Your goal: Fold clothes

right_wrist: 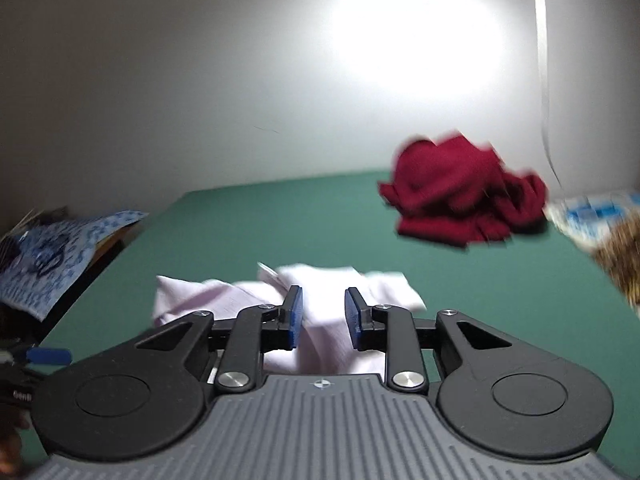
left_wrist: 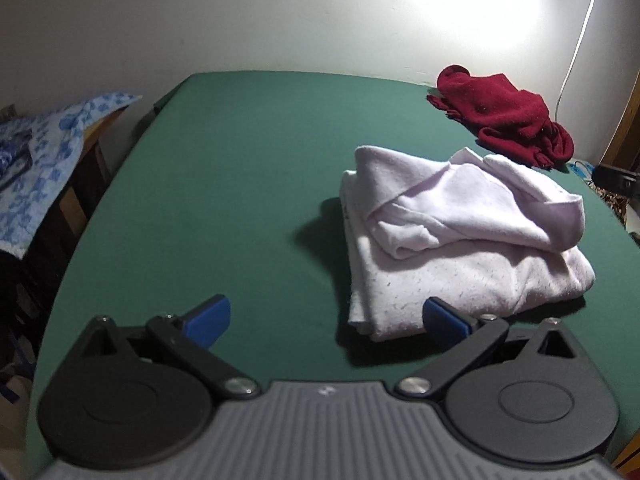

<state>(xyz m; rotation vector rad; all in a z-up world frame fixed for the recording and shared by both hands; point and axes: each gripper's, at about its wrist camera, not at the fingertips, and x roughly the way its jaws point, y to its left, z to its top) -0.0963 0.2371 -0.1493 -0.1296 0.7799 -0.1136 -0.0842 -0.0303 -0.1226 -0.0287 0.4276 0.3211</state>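
A pale pink garment (left_wrist: 460, 232) lies folded in a bundle on the green table (left_wrist: 240, 184), right of centre. My left gripper (left_wrist: 326, 320) is open and empty, just in front of the bundle's near left corner. A crumpled dark red garment (left_wrist: 504, 116) lies at the far right of the table. In the right wrist view the pink garment (right_wrist: 320, 312) lies right under my right gripper (right_wrist: 322, 318), whose jaws stand partly apart above it with nothing clearly pinched. The red garment (right_wrist: 460, 196) is farther back on the right; this view is blurred.
A blue flowered cloth (left_wrist: 48, 152) covers furniture left of the table, also seen in the right wrist view (right_wrist: 60, 252). A white wall is behind the table, with a white cord (left_wrist: 576, 48) hanging at the right. Patterned items (right_wrist: 600, 224) lie off the table's right edge.
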